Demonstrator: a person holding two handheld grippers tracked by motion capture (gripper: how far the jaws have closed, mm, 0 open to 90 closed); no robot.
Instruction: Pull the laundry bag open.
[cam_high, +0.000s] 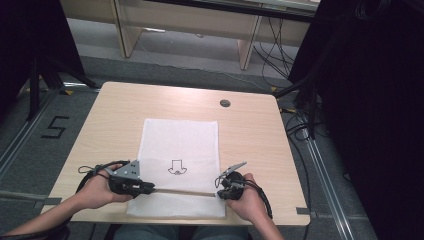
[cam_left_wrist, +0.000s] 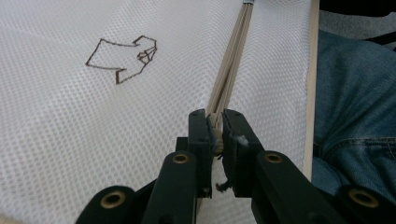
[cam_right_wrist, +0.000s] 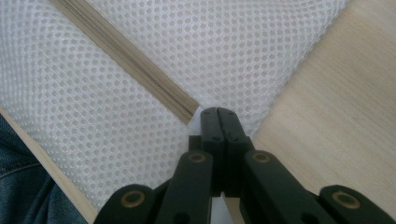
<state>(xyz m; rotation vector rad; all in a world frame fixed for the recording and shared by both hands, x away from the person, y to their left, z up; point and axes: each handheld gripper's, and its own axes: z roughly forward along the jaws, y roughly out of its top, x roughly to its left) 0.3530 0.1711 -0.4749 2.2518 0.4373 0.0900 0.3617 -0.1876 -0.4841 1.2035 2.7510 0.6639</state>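
Note:
A white mesh bag (cam_high: 180, 145) lies flat on the wooden table (cam_high: 115, 107), with a drawn arrow (cam_high: 176, 167) on it and a beige zipper (cam_high: 182, 192) running across its near part. My left gripper (cam_high: 150, 187) sits at the zipper's left end. In the left gripper view its jaws (cam_left_wrist: 215, 130) are shut on the zipper pull (cam_left_wrist: 215, 122), and the zipper (cam_left_wrist: 233, 60) stretches away from them. My right gripper (cam_high: 218, 192) is at the zipper's right end. In the right gripper view it (cam_right_wrist: 218, 116) is shut on the bag's edge where the zipper (cam_right_wrist: 126, 58) stops.
A round grommet (cam_high: 225, 103) sits near the table's far edge. The table's front edge (cam_right_wrist: 51, 172) runs close under the bag, with the person's jeans (cam_left_wrist: 355, 107) just beyond it. Bare wood (cam_right_wrist: 336, 116) lies to the right of the bag.

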